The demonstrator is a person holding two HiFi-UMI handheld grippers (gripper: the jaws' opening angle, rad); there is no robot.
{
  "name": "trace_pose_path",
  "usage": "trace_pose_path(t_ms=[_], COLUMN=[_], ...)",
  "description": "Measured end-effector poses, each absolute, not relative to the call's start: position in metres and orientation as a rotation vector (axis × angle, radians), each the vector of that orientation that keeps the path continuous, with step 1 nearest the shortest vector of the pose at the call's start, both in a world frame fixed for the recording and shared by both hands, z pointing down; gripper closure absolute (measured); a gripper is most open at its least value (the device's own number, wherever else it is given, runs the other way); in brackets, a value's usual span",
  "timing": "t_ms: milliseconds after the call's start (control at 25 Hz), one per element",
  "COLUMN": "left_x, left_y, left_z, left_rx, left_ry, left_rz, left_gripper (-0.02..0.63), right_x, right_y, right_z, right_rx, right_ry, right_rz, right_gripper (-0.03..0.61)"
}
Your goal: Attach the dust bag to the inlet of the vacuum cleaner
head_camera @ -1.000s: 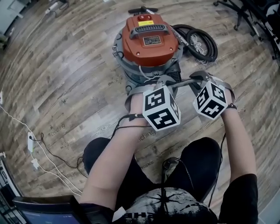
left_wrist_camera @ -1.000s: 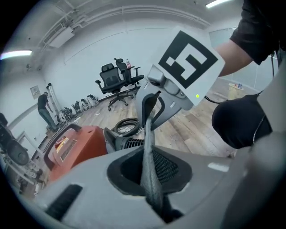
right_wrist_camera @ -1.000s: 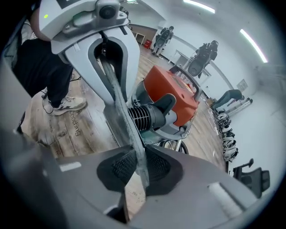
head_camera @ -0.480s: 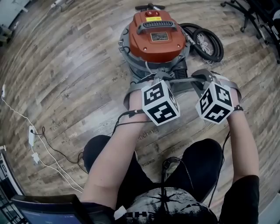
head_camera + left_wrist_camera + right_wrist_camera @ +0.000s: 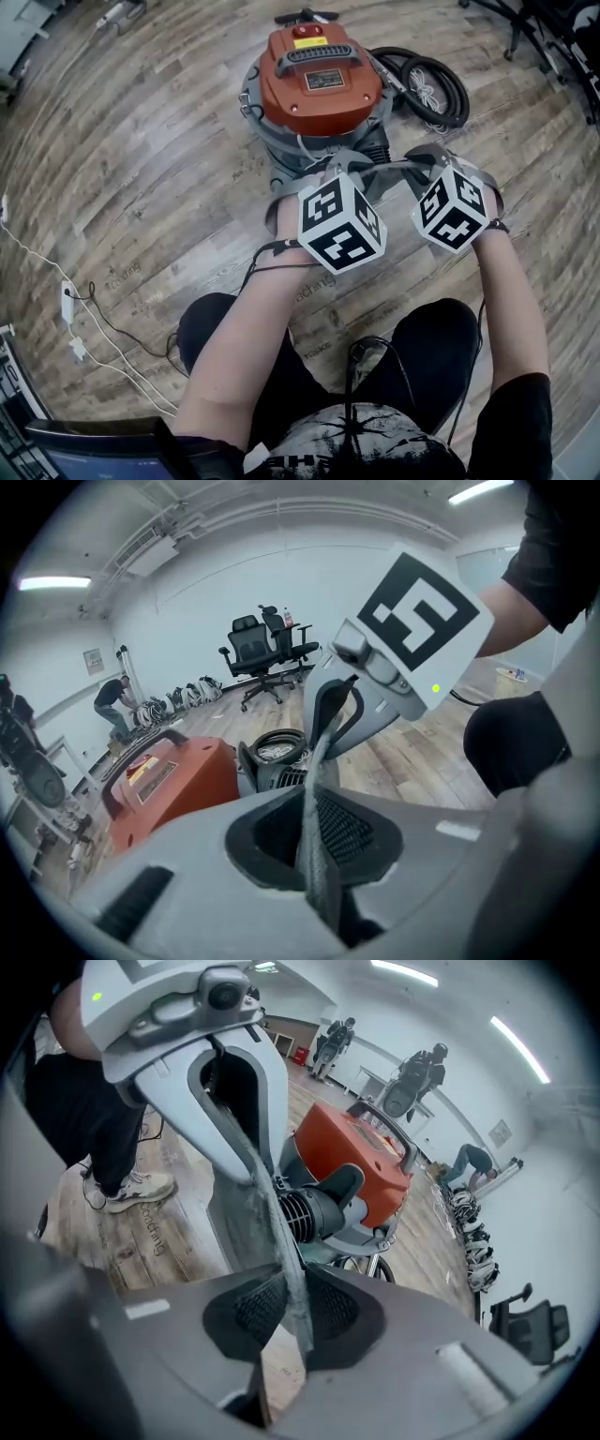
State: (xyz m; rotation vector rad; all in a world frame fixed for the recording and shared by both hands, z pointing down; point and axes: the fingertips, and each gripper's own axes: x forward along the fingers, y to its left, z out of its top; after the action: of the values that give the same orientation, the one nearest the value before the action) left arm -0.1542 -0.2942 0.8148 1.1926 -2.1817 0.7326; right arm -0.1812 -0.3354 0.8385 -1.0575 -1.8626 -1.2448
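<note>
Your left tongs (image 5: 314, 834) pinch the dust bag (image 5: 251, 1180) by its edge. Your right tongs (image 5: 281, 1309), just eased slightly wider, grip it too. It hangs between them at twelve o'clock, near the inlet (image 5: 319, 1206) on the vacuum cleaner (image 5: 319, 84), at its six o'clock side, not yet attached.

TEXT: you can read "Coaching" printed on the floor (image 5: 155, 1232) | vacuum cleaner (image 5: 319, 108) lid: labels (image 5: 322, 81) too small to read
</note>
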Motion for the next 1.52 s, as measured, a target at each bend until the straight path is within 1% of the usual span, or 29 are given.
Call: trace_pose_path(t_ms=[320, 440, 560, 680, 1000, 1160, 1360, 1520], left_x=[-0.151, -0.156, -0.160, -0.164, -0.168, -0.168, -0.165, -0.166], left_y=[-0.266, -0.266, -0.273, -0.282, -0.297, -0.294, -0.280, -0.277], left_z=[0.848, 0.847, 0.841, 0.832, 0.816, 0.818, 0.843, 0.855], left_rx=[1.065, 1.059, 1.070, 1.079, 1.121, 1.121, 1.058, 1.032], left_ry=[-2.084, -2.095, -2.130, -2.168, -2.241, -2.235, -2.150, -2.119], left_rz=[0.755, 0.733, 0.713, 0.741, 0.771, 0.769, 0.746, 0.734], left_gripper=[0.583, 0.581, 0.583, 0.581, 0.578, 0.580, 0.577, 0.577], right_x=[-0.167, -0.171, -0.178, -0.183, -0.191, -0.193, -0.195, -0.195], right_y=[-0.302, -0.303, -0.314, -0.326, -0.339, -0.335, -0.313, -0.305], right_z=[0.809, 0.809, 0.816, 0.824, 0.838, 0.831, 0.814, 0.814], right_rx=[-1.106, -1.109, -1.096, -1.060, -1.003, -1.012, -1.029, -1.033], right_ry=[-1.775, -1.798, -1.856, -1.904, -1.928, -1.890, -1.890, -1.909], right_rz=[-1.556, -1.539, -1.449, -1.377, -1.313, -1.437, -1.622, -1.674], right_gripper=[0.537, 0.538, 0.537, 0.535, 0.531, 0.528, 0.532, 0.535])
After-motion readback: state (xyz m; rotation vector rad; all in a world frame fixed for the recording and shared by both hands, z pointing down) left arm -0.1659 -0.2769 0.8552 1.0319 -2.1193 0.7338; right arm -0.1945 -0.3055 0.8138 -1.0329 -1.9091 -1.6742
